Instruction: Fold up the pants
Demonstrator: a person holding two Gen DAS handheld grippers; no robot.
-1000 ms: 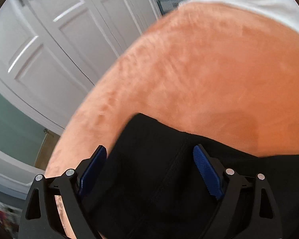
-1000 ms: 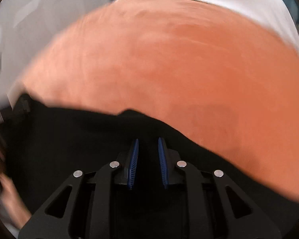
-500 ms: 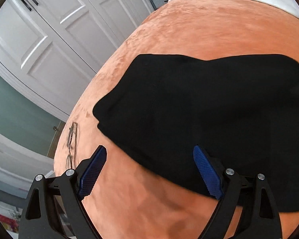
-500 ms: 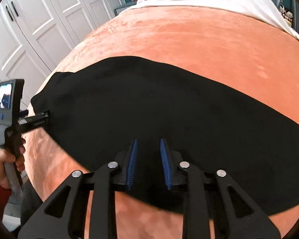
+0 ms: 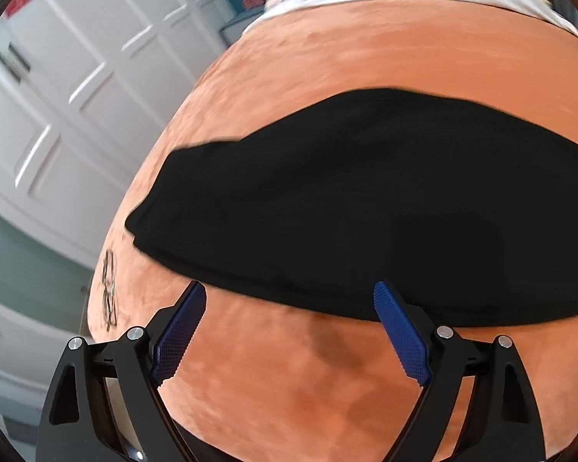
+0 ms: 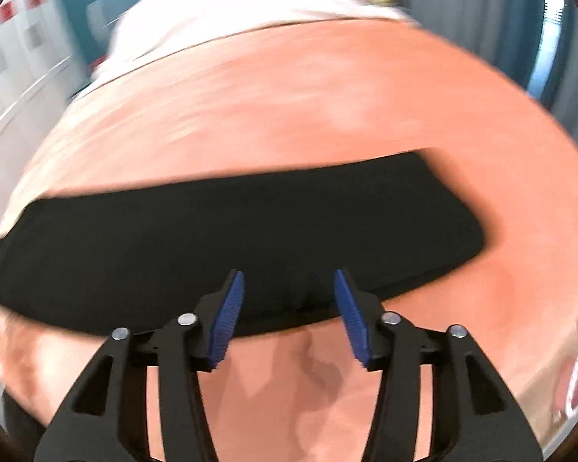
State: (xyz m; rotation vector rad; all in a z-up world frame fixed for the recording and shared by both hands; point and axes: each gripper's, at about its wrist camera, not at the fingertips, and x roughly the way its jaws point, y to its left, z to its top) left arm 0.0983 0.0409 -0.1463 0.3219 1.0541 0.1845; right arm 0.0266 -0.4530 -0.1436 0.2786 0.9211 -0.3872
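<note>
The black pants (image 5: 366, 208) lie folded into a long flat band across the orange bed cover (image 5: 366, 57). They also show in the right wrist view (image 6: 250, 238), where the right end is rounded. My left gripper (image 5: 289, 296) is open and empty, just in front of the pants' near edge. My right gripper (image 6: 289, 283) is open and empty, its fingertips (image 6: 233, 292) over the near edge of the pants. Both views are somewhat blurred.
A pair of glasses (image 5: 110, 292) lies on the orange cover near its left edge. White wardrobe doors (image 5: 77, 77) stand to the left of the bed. A white sheet (image 6: 231, 11) covers the far end of the bed.
My right gripper, shut on the pants before, has opened and let them go. Both grippers have pulled back toward the near edge. The pants now lie flat.
</note>
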